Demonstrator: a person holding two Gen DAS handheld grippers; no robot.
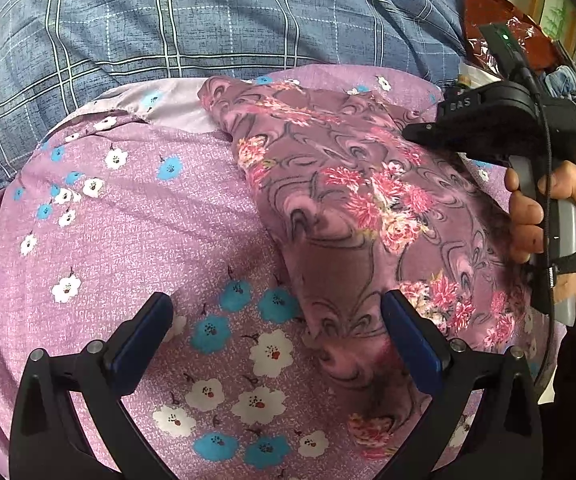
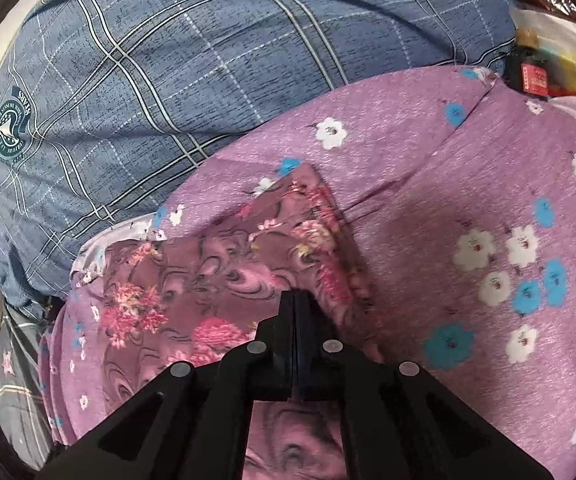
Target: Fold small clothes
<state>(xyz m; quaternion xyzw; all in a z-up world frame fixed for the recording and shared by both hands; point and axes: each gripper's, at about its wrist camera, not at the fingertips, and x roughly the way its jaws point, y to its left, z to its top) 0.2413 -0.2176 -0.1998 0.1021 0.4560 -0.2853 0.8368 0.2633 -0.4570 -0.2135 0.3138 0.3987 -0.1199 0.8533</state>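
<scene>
Right gripper (image 2: pixel 296 300) is clamped fully shut over the floral garment (image 1: pixel 352 208), can't tell if it's pinching any cloth. Left gripper (image 1: pixel 278 332) hangs wide open, empty, above the garment's edge. Garment lies on a purple flowered sheet (image 1: pixel 128 220). Blue plaid duvet (image 2: pixel 168 60) behind has a "STARS" crest (image 2: pixel 10 128).

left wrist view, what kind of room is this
Most likely a bedroom, with folding done on a bed: a lilac flowered sheet covers the soft surface, a blue plaid quilt is bunched behind it, and clutter sits at the edge.
</scene>
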